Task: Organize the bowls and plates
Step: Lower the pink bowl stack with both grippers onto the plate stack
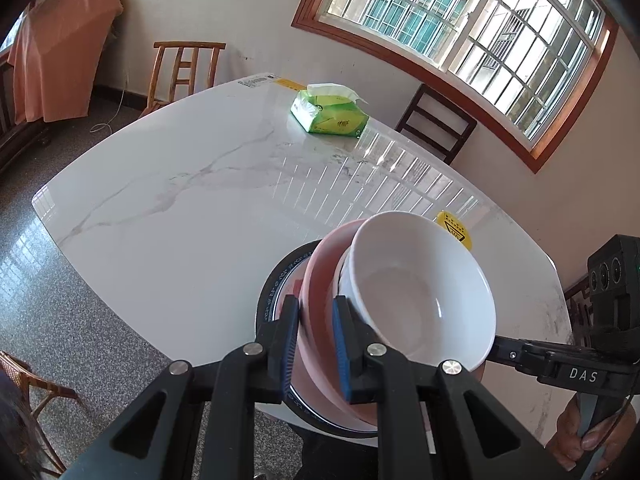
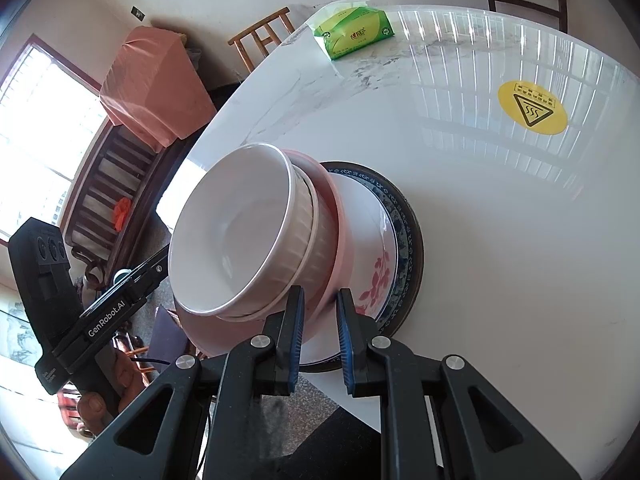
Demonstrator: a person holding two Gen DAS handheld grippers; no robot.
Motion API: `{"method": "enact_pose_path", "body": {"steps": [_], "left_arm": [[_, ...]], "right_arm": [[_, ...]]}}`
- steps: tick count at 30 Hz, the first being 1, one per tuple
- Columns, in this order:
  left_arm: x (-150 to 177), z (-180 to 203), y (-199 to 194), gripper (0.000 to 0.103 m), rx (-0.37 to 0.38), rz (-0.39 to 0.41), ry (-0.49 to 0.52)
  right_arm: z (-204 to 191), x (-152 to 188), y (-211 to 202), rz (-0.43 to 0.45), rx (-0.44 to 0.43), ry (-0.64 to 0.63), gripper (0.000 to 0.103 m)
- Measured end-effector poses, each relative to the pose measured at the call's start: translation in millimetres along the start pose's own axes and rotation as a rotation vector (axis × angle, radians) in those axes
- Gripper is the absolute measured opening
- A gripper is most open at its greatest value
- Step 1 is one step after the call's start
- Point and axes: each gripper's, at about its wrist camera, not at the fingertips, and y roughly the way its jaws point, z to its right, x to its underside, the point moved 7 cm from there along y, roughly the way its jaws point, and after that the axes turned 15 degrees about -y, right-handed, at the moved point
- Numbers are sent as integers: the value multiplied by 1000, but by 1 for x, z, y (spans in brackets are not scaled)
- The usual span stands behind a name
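Left gripper [image 1: 316, 344] jaws straddle the pink plate [image 1: 316, 280] rim, pads at it; right gripper [image 2: 320, 336] likewise on the opposite rim. Grip contact: cannot tell. White bowl [image 2: 236, 232] nested in ribbed bowl [image 2: 316, 248] on pink plate, over floral plate [image 2: 372, 240], near table [image 1: 180, 200] edge. Tissue pack [image 1: 330, 114] far side.

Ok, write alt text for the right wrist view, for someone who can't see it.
A stack of dishes, a white bowl on a ribbed bowl, pink plate and flowered plate, sits at the edge of a white marble table. The right gripper straddles the pink plate's rim. A green tissue pack lies farther back.
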Motion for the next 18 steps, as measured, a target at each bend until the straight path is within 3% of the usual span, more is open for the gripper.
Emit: {"method": "enact_pose_path", "body": {"steps": [12,18], "left_arm": [[-2,6,-5,16,-49,124,78],[-4,6,-3,16,-60,137,85]], "right_arm": [[-4,-1,1,46,50,-49,19],[-5,-1,1,57,68,-62,20]]}}
